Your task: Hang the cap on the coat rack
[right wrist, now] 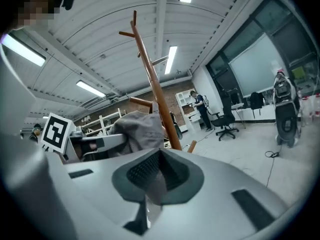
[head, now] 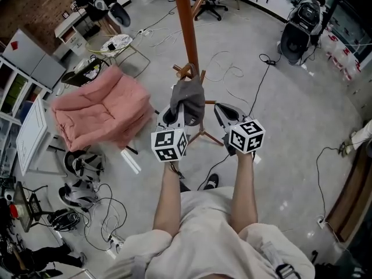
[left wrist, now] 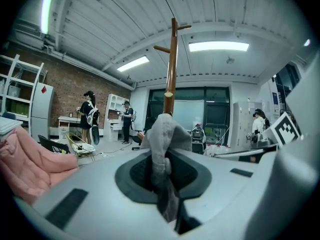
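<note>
Left gripper [left wrist: 165, 191]: nips a fold of the grey cap [head: 189, 99] between jaws nearly together, with cloth bunched above the pads and a tail trailing below. Right gripper [head: 228, 116]: stands just beside, clear of the cap, with jaws a narrow slit apart and nothing seen between them. Cap: hangs from the left jaws well above the floor, hard against the pole of the rack [head: 187, 22], just under a low peg [head: 187, 70]; cannot tell whether over the peg, so judged not yet hung. Handling, as judged: light, soft and limp in the crown, sags and folds under its own weight; likely stiffer at the brim, though cannot pick out the brim here. Not fragile; unlikely to slip from the textured pads, but apt to slide off a smooth wooden peg if draped shallow. Best taken at the rim or brim edge, in a thin pinch as now, leaving the hollow of the crown open toward the peg. Advisable to spread the opposite edge with the right gripper, so as to drop the crown over the peg tip before release.
</note>
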`<action>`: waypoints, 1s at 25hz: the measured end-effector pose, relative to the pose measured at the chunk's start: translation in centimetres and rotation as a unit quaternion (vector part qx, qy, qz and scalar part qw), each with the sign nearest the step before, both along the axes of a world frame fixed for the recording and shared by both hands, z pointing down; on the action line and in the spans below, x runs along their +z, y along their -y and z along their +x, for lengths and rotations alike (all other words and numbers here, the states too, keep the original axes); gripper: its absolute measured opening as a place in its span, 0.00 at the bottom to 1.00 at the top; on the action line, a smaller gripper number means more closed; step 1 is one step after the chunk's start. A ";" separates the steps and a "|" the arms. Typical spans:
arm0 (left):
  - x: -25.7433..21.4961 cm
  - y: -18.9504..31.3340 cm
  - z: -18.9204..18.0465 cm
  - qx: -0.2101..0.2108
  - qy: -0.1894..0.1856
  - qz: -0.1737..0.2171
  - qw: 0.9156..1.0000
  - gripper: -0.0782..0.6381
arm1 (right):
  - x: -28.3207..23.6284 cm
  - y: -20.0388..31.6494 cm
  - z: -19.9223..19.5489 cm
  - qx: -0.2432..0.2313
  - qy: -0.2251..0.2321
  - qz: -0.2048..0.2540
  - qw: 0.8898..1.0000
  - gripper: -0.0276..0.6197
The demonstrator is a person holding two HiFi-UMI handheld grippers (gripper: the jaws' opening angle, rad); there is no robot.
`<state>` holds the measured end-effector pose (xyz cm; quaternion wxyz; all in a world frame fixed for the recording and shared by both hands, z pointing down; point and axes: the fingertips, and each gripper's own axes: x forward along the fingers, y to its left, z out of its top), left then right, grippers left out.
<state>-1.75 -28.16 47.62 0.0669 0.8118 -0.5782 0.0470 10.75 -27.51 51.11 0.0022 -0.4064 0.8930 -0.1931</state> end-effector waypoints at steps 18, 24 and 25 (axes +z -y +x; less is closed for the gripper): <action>3.1 -4.6 0.2 0.034 0.025 -0.021 0.999 0.33 | -0.7 -0.4 2.7 0.037 -0.002 0.030 0.999 0.05; 2.1 -4.9 -0.5 0.030 0.021 -0.011 0.999 0.33 | -0.6 -0.7 1.8 0.020 -0.016 0.032 0.999 0.05; 2.0 -4.8 -0.6 0.028 0.019 -0.009 0.999 0.33 | -0.7 -0.8 1.5 0.015 -0.021 0.035 0.999 0.05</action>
